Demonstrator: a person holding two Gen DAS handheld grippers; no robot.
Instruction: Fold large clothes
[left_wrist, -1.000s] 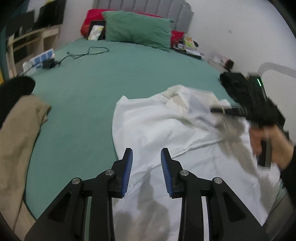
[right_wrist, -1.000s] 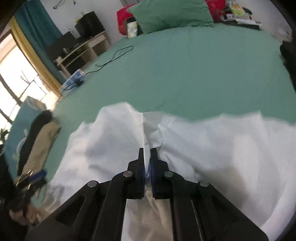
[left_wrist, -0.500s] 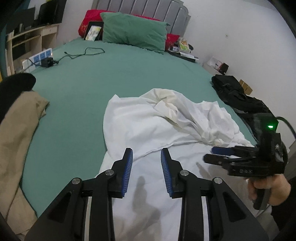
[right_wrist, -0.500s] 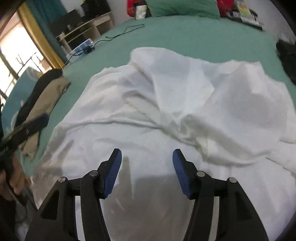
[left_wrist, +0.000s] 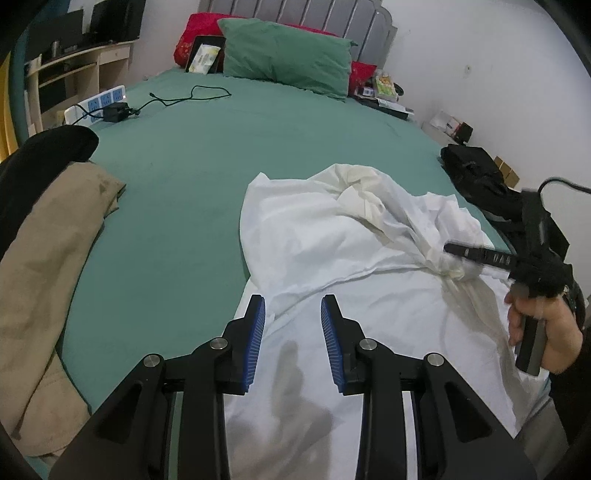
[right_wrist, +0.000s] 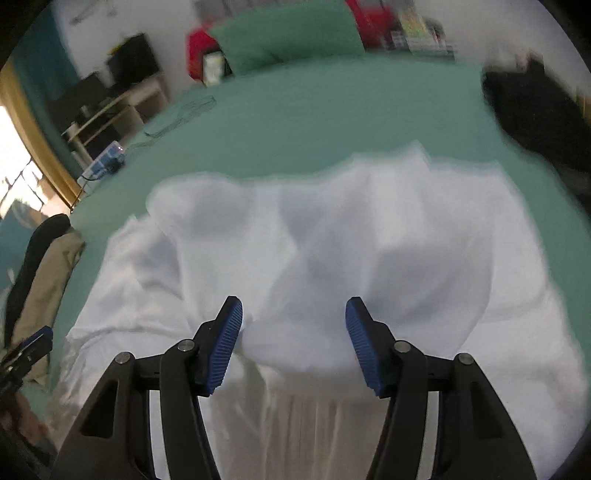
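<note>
A white garment (left_wrist: 332, 258) of thin, creased cloth lies rumpled on the near right part of the green bed sheet (left_wrist: 184, 184), bunched into cream-tinged folds toward its far side. The left gripper (left_wrist: 293, 325) hangs over its smooth near edge, ribbed blue pads apart and grasping nothing. The right gripper (right_wrist: 293, 334) is likewise released over a soft mound of the cloth (this view is smeared by blur). A tan garment (left_wrist: 44, 277) is cut off at left.

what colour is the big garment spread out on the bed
White, with a creamier lining showing at the bunched part; clearest in the left wrist view.
</note>
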